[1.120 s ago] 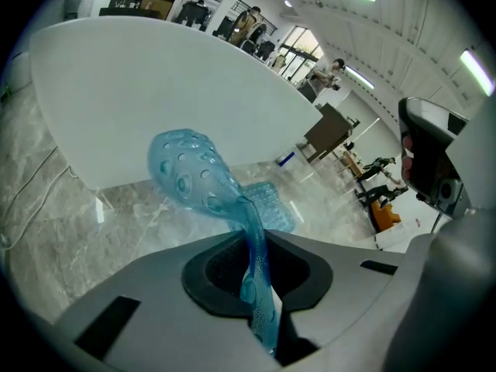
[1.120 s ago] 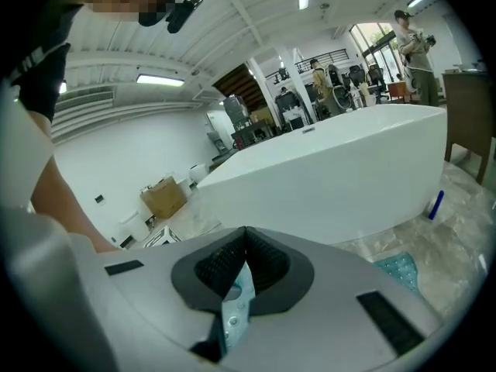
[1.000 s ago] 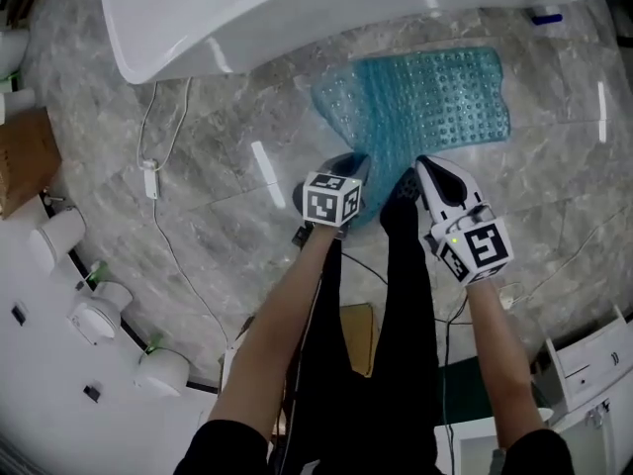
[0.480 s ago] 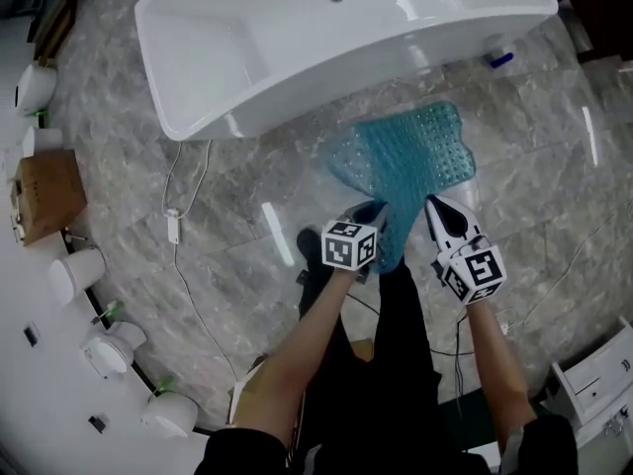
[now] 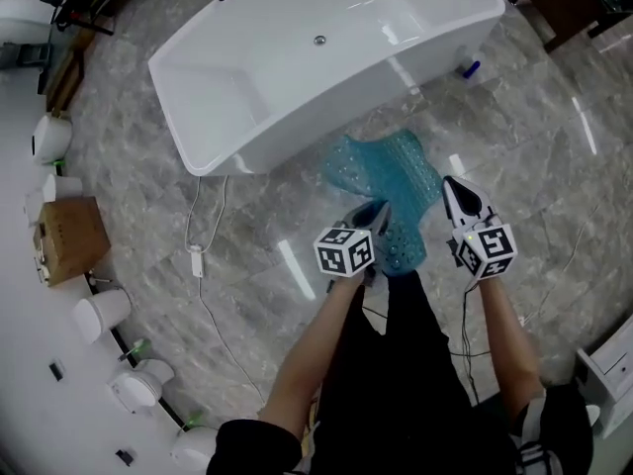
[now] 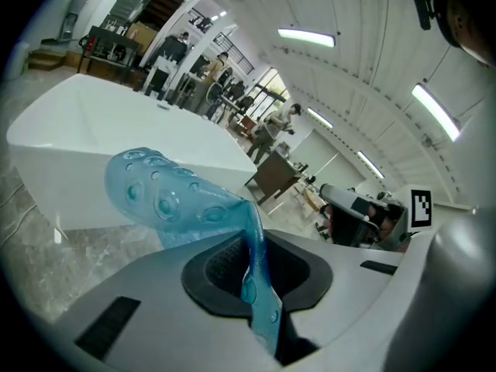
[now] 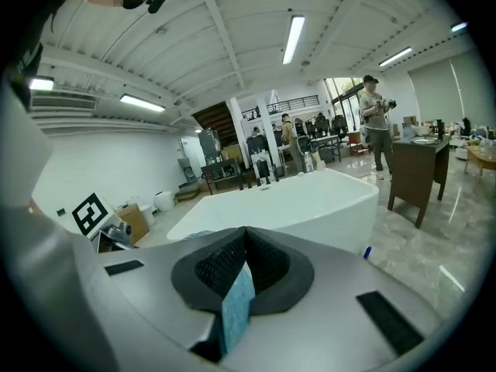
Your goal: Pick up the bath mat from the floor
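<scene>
**Head view — bath mat (image 5: 391, 181) pinched in both my grippers**

Looking down past my arms, I see the teal, bubble-studded bath mat hanging bunched between my two hands. It is over the grey marble floor (image 5: 247, 221), just in front of the near side of the white bathtub (image 5: 326, 57). The mat's near edge sits at my left gripper (image 5: 374, 214), and my right gripper (image 5: 457, 191) stands at its right edge. The far end droops toward the foot of the tub; whether it touches the floor I cannot tell.

In the left gripper view my jaws are nearly together. The dark pads (image 6: 221, 263) press a thin fold of the mat, which runs up between them and curls over to the left with its suction cups showing. In the right gripper view my jaws are closed as well — a narrow teal strip of the mat's edge is squeezed between the ribbed pads (image 7: 271, 266).

Off to the left, a white cable (image 5: 195, 261) trails across the floor from beside the tub, and a cardboard box (image 5: 69, 237) sits near the floor's left edge.
</scene>
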Tool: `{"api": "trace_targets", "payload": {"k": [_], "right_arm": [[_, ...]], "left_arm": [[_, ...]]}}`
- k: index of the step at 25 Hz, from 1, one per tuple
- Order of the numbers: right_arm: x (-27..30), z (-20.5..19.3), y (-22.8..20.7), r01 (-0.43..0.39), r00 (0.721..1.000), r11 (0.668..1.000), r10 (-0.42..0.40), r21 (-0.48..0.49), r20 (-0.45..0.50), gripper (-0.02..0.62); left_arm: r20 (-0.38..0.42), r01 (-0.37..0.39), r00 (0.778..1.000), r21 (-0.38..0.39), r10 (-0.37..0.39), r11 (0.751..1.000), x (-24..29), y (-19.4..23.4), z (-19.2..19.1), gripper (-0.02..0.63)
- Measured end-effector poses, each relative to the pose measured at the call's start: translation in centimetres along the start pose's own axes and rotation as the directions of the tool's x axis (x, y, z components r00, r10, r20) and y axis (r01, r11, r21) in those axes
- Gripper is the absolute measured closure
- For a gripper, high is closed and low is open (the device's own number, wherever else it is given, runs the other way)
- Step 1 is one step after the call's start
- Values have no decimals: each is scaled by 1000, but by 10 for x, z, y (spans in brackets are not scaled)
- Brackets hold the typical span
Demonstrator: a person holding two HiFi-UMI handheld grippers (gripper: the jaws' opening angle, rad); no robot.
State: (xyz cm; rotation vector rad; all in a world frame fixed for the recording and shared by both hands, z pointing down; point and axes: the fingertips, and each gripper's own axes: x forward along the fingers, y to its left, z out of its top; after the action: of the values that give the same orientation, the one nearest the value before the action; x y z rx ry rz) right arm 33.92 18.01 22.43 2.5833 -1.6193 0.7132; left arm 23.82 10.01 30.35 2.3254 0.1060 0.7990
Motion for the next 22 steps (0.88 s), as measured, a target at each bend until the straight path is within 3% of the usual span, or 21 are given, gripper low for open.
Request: {"api": "trace_targets", "payload": {"k": [4, 8, 13, 18, 22], "right_arm": [[-24, 18, 11, 40, 999, 999, -40, -20, 29, 583], [-65, 43, 37, 62, 994, 998, -60, -22, 89, 583], [-92, 60, 76, 92, 990, 995, -89, -26, 107, 583], [-111, 77, 124, 137, 979, 990, -132, -21, 157, 583], [-132, 95, 167, 121, 971, 992, -123, 23, 207, 583]], "left_arm": [[61, 34, 997, 47, -37, 998, -35, -23, 21, 561], [84, 63, 993, 163, -78, 985, -73, -58, 29, 561], [80, 115, 984, 388, -157, 915, -106, -100, 42, 562], [160, 135, 959, 475, -236, 870, -162, -120, 75, 563], [206, 102, 943, 568, -261, 817, -213, -131, 98, 561]]}}
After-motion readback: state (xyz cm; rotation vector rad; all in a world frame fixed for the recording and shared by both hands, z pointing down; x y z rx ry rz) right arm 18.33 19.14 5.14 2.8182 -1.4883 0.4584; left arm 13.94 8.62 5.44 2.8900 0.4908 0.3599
